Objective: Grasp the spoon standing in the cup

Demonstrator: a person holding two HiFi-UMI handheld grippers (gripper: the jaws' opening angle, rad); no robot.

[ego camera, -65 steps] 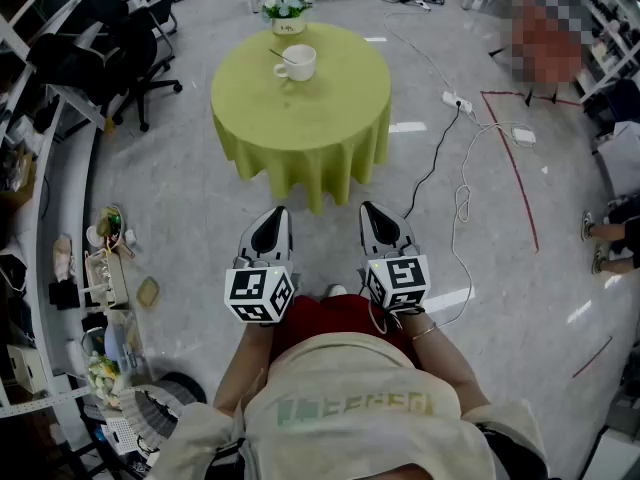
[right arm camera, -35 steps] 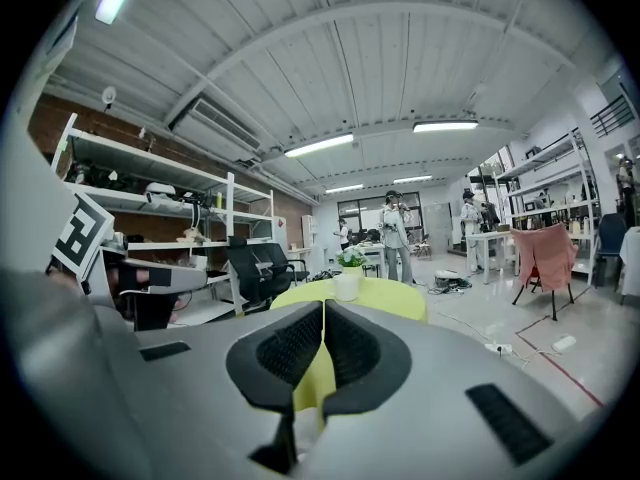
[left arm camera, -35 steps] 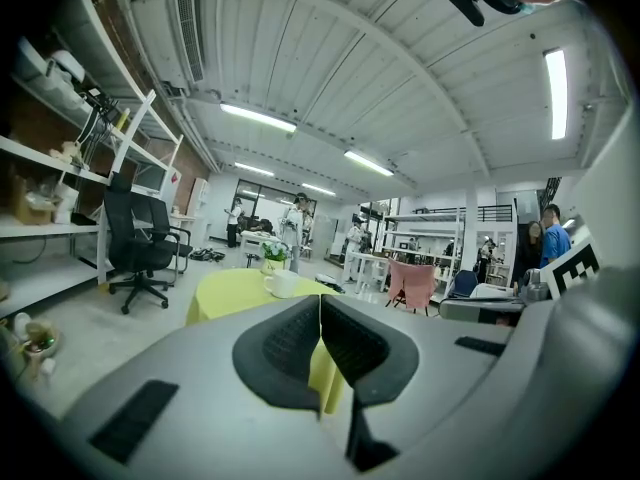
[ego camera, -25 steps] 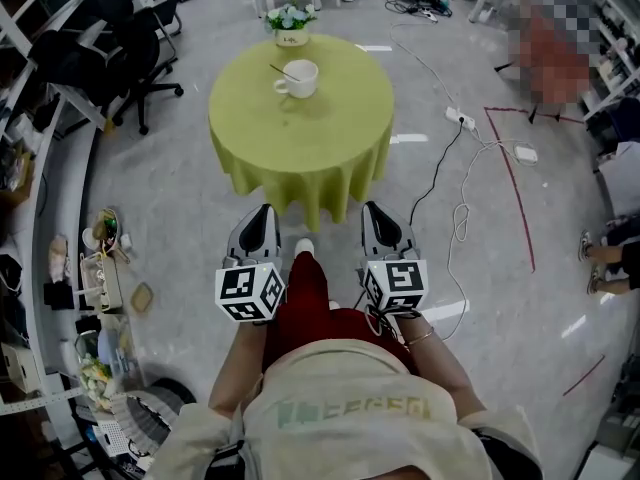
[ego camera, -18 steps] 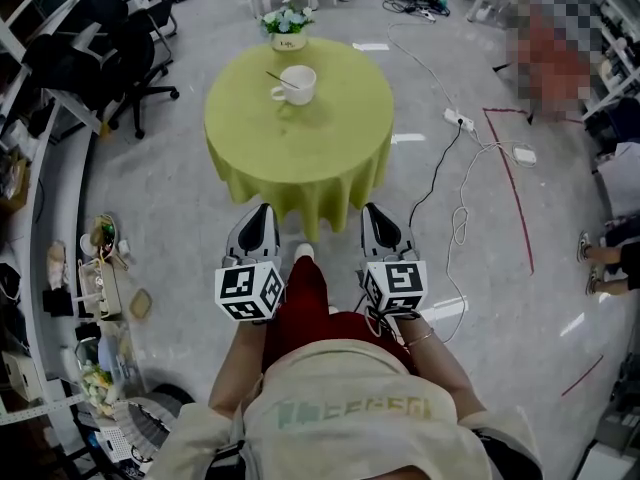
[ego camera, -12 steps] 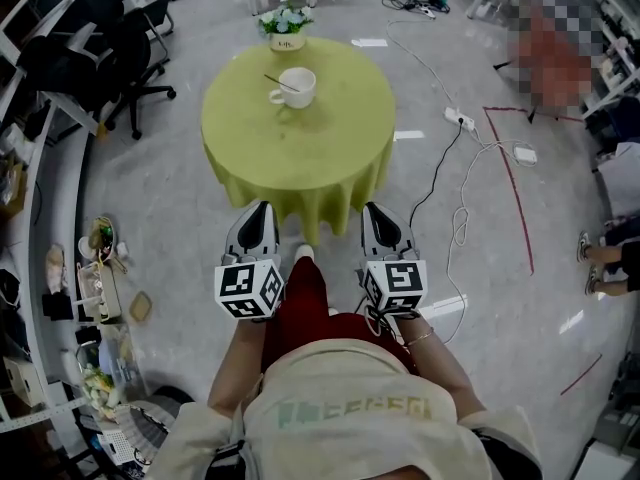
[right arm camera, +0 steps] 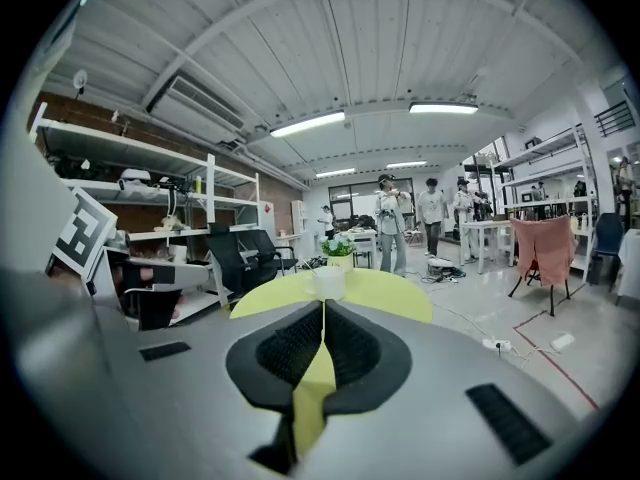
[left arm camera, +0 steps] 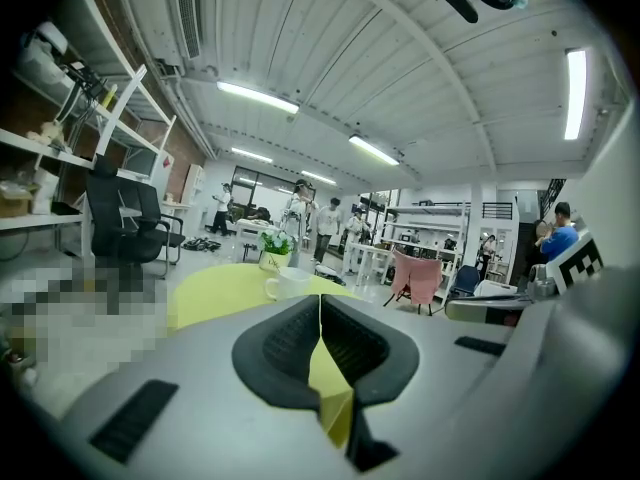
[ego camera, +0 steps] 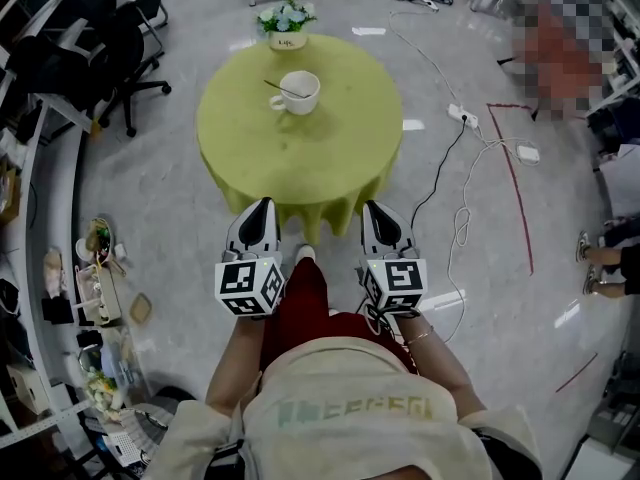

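A white cup [ego camera: 299,92] stands on the far half of a round table with a yellow-green cloth [ego camera: 300,153], and a spoon [ego camera: 279,88] leans out of it to the left. Both grippers are held low in front of me, short of the table's near edge. My left gripper [ego camera: 263,208] and right gripper [ego camera: 375,210] are shut with nothing between the jaws. The cup [left arm camera: 290,283] appears small beyond the shut jaws in the left gripper view, and the cup [right arm camera: 328,280] sits dead ahead in the right gripper view.
A small potted plant [ego camera: 285,24] stands at the table's far edge. A black office chair [ego camera: 105,38] is at the left, and clutter [ego camera: 100,268] lines the left wall. Cables and a power strip [ego camera: 458,113] lie on the floor at the right. People stand in the background.
The table has drawn nearer and now reaches just ahead of both gripper tips. The grippers stay side by side and shut.
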